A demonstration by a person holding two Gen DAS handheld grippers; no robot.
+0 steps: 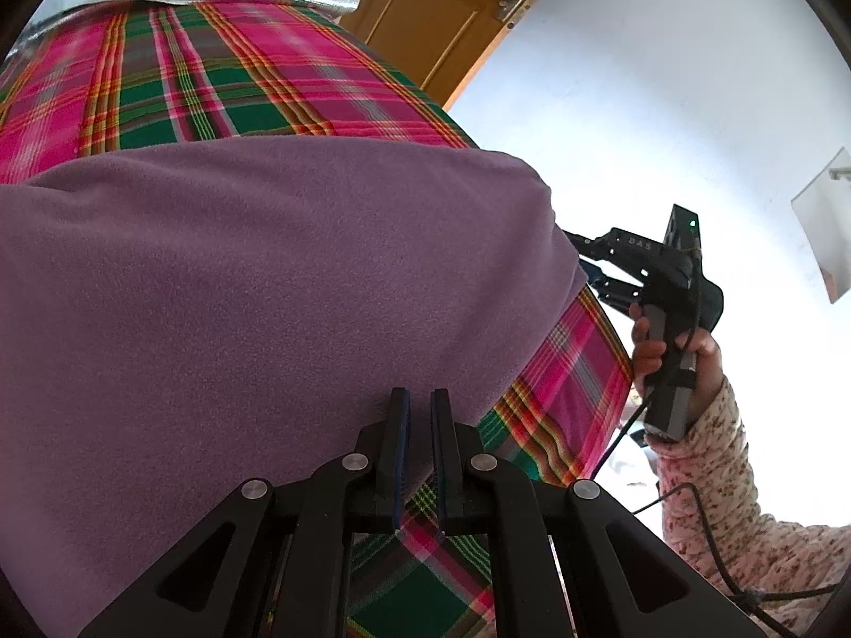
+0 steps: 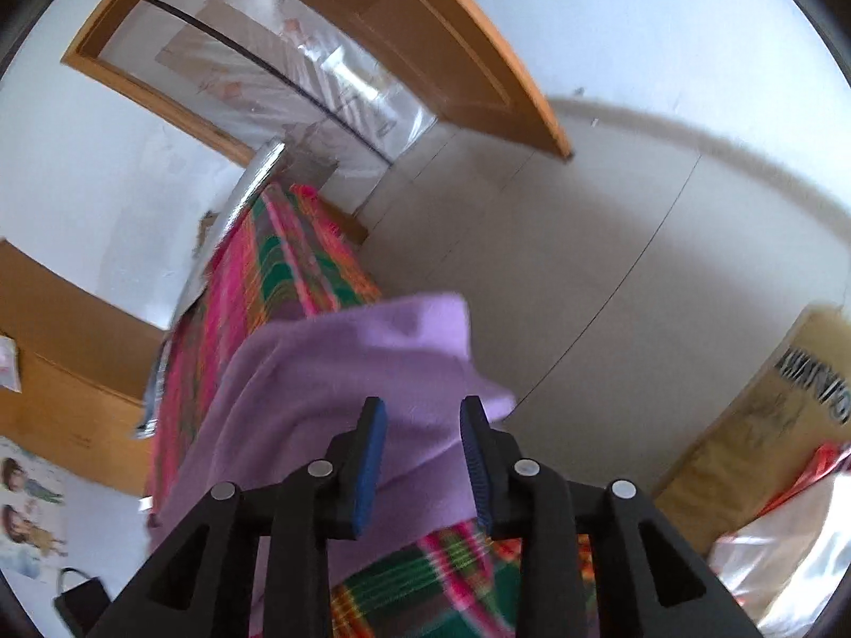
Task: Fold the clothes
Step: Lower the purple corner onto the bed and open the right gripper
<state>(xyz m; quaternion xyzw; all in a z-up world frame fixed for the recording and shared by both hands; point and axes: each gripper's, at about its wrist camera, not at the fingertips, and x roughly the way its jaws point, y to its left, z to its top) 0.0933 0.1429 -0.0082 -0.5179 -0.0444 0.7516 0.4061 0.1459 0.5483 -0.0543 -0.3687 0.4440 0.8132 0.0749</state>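
So the left gripper (image 1: 420, 399) has its jaws pressed nearly together with a thin bit of the purple fleece (image 1: 255, 276) edge between them, looks like a pinch on the near hem. The right gripper (image 2: 423, 409) has its jaws spread, with the fleece's right edge lying between the blue pads (image 2: 372, 457) but nothing clamped as far as I can tell.

The fleece itself is draped flat over the plaid cloth (image 1: 202, 80) covering the table, filling the left wrist view from about 9 to 2 o'clock, one corner hanging off at 12 in the right wrist view.

Handling guess: light, floppy, zero stiffness, so it'll sag anywhere it isn't held. The fuzzy nap should grip the ribbed pads fine and probably drag on the woven plaid rather than slide. I'd grab corners or the hem, not mid-panel, or you just bunch layers. Plaid looks thin, smooth and tightly woven.
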